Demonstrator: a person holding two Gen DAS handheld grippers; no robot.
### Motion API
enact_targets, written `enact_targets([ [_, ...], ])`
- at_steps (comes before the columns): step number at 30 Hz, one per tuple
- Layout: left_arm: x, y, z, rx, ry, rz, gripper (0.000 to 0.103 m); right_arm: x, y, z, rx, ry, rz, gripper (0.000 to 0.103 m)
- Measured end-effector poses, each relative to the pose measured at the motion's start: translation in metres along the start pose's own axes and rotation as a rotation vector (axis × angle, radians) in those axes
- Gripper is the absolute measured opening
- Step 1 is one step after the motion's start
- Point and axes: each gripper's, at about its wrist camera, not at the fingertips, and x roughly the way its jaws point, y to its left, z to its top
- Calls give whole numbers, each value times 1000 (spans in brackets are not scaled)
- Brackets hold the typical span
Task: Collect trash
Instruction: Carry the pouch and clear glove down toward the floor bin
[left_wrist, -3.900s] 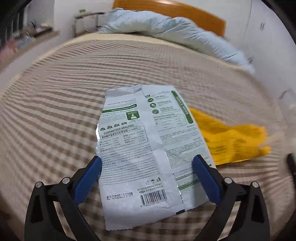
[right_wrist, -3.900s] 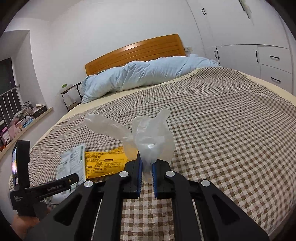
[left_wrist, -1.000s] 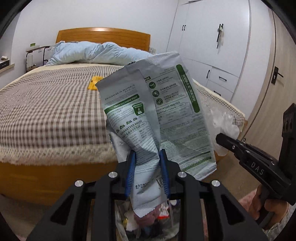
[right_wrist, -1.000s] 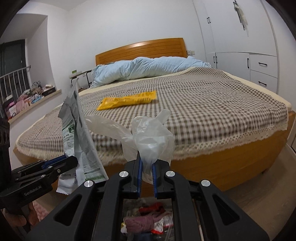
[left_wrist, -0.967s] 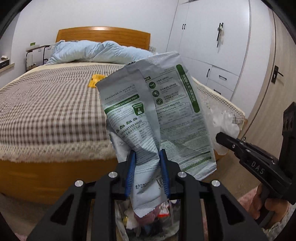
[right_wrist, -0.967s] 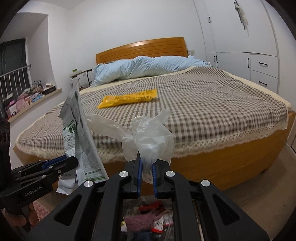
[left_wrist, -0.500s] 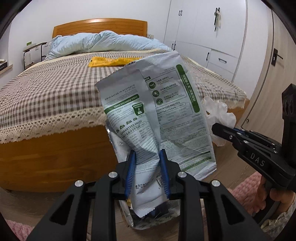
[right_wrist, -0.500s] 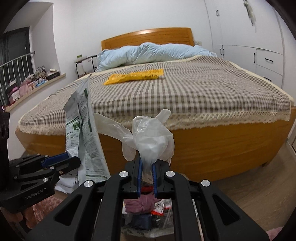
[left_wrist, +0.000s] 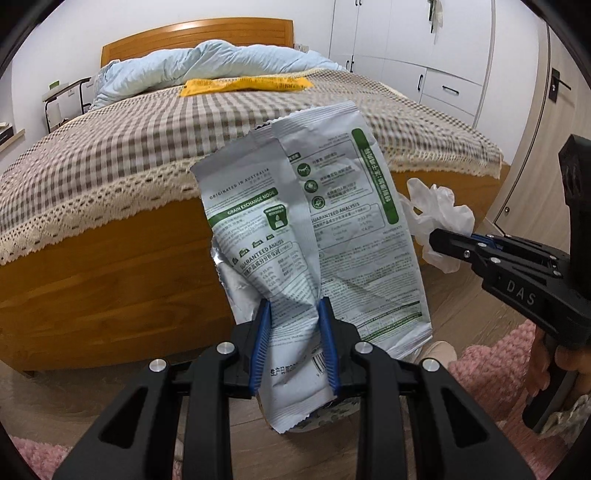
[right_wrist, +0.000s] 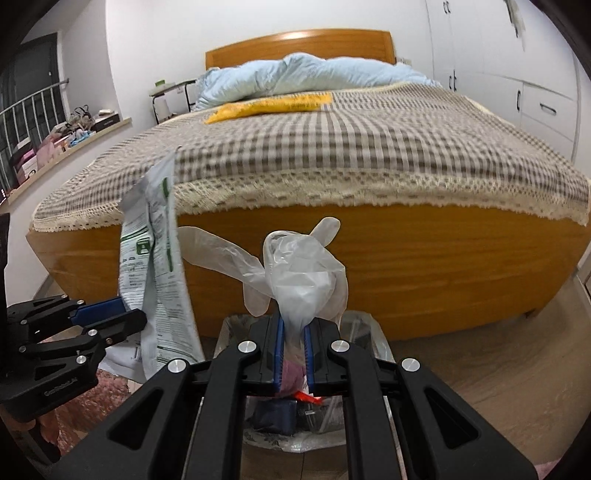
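The bed (right_wrist: 369, 155) fills the background, a yellow wrapper (right_wrist: 269, 103) lying on its cover at about 12 o'clock, well apart from both grippers. Below, on the floor, a lined trash bin (right_wrist: 364, 325) sits under the right gripper (right_wrist: 293, 354).

The food pouch (left_wrist: 314, 236) is light, crinkly foil — stiff enough to stand up. The left gripper (left_wrist: 295, 347) has its fingers clenched on it near the bottom edge, a sound spot.

The plastic glove (right_wrist: 299, 266) is limp and slippery — the right fingers pinch its bunched cuff, the rest flopping toward 12 o'clock.
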Motion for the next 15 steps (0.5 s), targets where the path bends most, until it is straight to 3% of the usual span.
enact_targets([
  [15, 20, 10, -19, -48, 78, -22, 24, 21, -13, -23, 33, 108, -31, 9],
])
